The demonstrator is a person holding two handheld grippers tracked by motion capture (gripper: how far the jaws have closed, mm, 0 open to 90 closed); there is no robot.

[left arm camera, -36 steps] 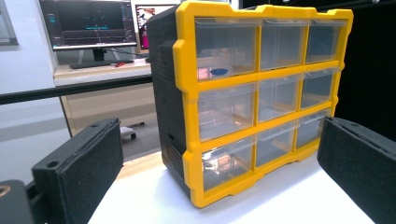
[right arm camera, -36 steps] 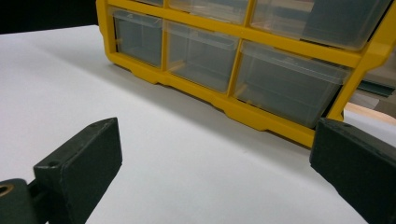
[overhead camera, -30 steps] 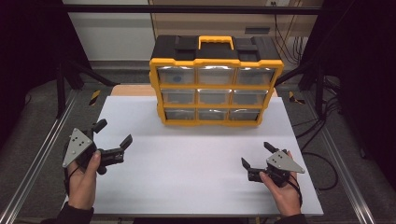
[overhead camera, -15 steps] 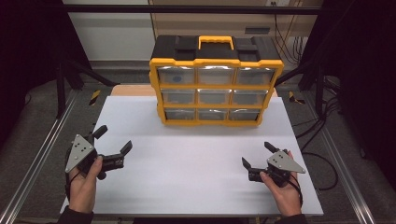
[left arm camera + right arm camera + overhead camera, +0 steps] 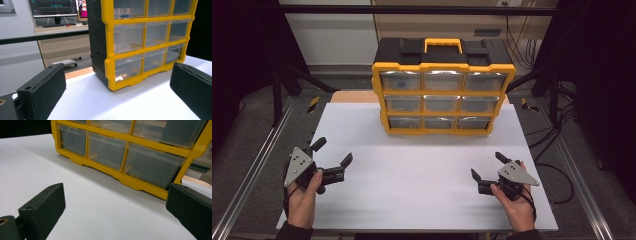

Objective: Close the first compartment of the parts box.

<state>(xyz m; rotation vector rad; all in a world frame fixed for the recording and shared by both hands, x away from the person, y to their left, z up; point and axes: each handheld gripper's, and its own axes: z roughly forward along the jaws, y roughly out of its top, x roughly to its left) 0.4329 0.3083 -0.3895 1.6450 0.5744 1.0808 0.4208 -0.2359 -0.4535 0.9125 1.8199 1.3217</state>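
While both tools rest low over the bench (image 5: 422,165), each stands released with its jaws spread wide and nothing between them. The left tool (image 5: 333,159) sits near the bench's left front corner, held in the person's left hand (image 5: 303,200); the right tool (image 5: 486,167) sits near the right front edge in the right hand (image 5: 517,202). Each carries a grey three-cornered plate on top. The jaw pads are black, blocky and matt, with a fine grainy texture in both gripper views.

The drawer organizer (image 5: 443,87) stands upright at the far middle of the bench, well apart from both tools. Its frame is yellow plastic, its body and top black, with a yellow carry handle. It holds nine clear plastic drawers in three rows of three. A small blue item (image 5: 124,16) lies in the top-left drawer; its kind cannot be told. No brand or writing can be read on it.

Against the frame one second ago, the left tool has moved nearer the front edge; the right tool and organizer are unchanged.
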